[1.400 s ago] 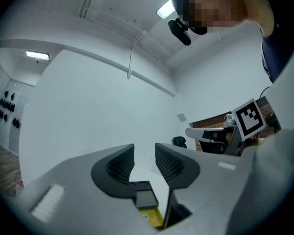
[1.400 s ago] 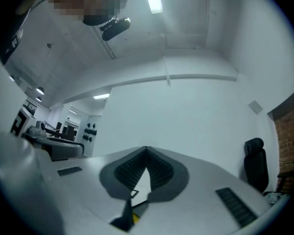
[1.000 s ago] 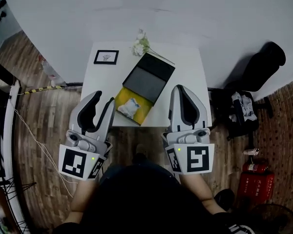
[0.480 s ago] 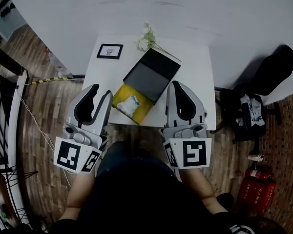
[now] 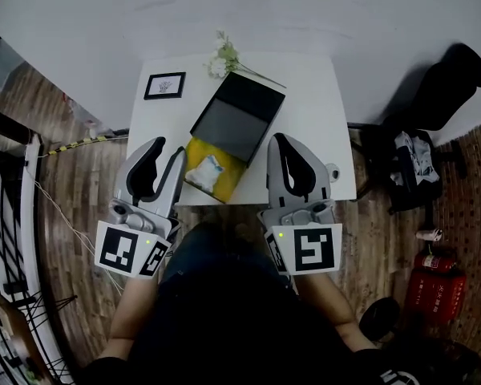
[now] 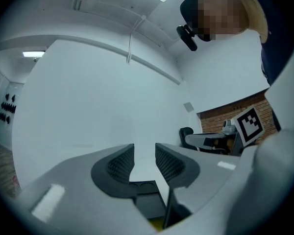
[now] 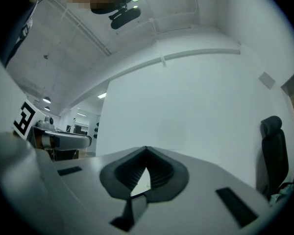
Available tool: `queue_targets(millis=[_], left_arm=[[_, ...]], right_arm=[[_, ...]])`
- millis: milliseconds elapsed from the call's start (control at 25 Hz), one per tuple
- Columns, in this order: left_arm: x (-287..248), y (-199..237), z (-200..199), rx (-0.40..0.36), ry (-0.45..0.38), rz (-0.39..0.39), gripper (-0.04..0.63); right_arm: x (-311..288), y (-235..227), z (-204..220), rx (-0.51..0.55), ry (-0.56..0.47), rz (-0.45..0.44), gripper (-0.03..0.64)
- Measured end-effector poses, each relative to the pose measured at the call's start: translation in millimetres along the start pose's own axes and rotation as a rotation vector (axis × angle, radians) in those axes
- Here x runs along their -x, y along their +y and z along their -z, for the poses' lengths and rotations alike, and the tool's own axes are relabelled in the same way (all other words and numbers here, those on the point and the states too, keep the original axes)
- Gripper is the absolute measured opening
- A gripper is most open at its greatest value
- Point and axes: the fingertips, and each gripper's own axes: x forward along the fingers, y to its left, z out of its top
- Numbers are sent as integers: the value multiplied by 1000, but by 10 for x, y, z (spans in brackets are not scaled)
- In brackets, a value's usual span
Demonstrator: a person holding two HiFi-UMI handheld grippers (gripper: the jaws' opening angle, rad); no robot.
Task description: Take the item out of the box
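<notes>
Task not started. Item, a white packet, lies in the yellow box. The black lid is slid back toward the far side, so the box's near half is uncovered.

Left tongs are apart with nothing between them; the left gripper view shows the same. Right tongs have tips together and are empty, as the right gripper view confirms. Both hang at the near edge of the surface, one on each side of the box, not touching it.

Left to do: reach in, grip the item, lift it out.

The box's near corner sits right at the surface's near edge, so a push may tip it off. Frame and flowers are at the far side, well apart from the item. There is open bare surface right of the box. Chair stands off to the right, clear of it.
</notes>
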Motion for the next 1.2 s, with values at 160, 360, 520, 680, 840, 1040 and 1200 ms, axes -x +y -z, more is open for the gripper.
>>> queue_targets(millis=[160, 360, 520, 680, 840, 1040, 1200], left_arm=[[-99, 66, 169, 20, 25, 30, 144], [-180, 259, 379, 37, 55, 69, 144], [-250, 414, 620, 51, 93, 106, 144], [-291, 460, 925, 62, 178, 158, 147], [-344, 467, 1191, 50, 223, 208, 150], [-343, 456, 1527, 58, 302, 254, 153], [-373, 419, 1780, 17, 327, 304, 155]], right_arm=[[-84, 15, 125, 8, 31, 19, 11], [-255, 99, 283, 30, 73, 52, 11], [-355, 157, 459, 44, 118, 85, 11], [-417, 185, 638, 53, 159, 113, 11], [-443, 193, 848, 71, 207, 135, 11], [-412, 201, 1075, 64, 251, 170, 11], [-394, 175, 1198, 48, 299, 204, 11]])
